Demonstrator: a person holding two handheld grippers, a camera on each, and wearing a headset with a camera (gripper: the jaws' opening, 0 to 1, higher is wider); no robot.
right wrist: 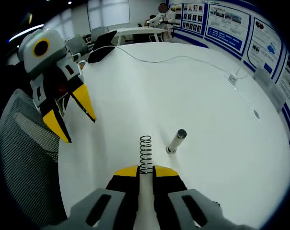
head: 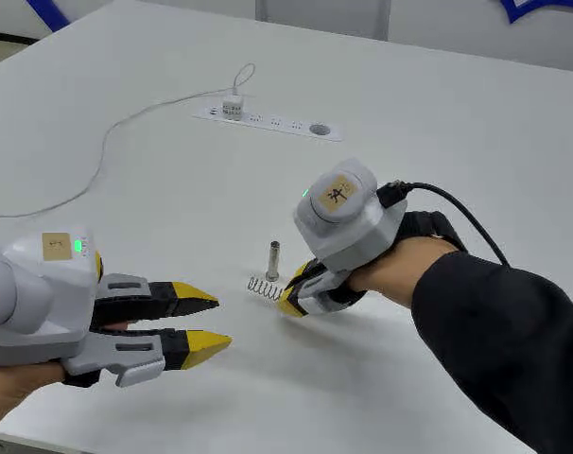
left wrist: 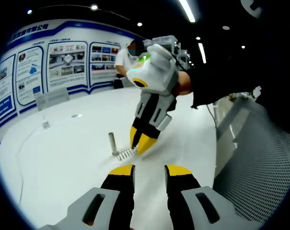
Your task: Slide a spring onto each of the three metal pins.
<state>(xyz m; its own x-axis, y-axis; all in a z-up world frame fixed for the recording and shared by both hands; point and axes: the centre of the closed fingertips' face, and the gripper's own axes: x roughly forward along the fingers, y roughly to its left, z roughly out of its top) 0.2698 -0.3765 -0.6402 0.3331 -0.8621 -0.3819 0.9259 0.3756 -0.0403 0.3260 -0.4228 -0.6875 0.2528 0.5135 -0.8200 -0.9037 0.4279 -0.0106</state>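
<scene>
Right gripper (head: 288, 303) has its jaws pressed together, pinching one end of the spring (head: 264, 286). The spring lies flat on the white worktop (head: 409, 142), pointing away from the jaws, just beside the base of an upright metal pin (head: 273, 260) and not threaded on it. Left gripper (head: 211, 322) hovers well apart from both, jaws spread and holding nothing. A power strip (head: 268, 121) with a white cable lies further back.

In the head view's centre, the metal pin (head: 273, 260) stands on the worktop (head: 409, 123). The spring (head: 263, 286) lies just below it, one end between the jaws of the right gripper (head: 289, 303). The left gripper (head: 220, 323) is at lower left, the power strip (head: 268, 121) above.
</scene>
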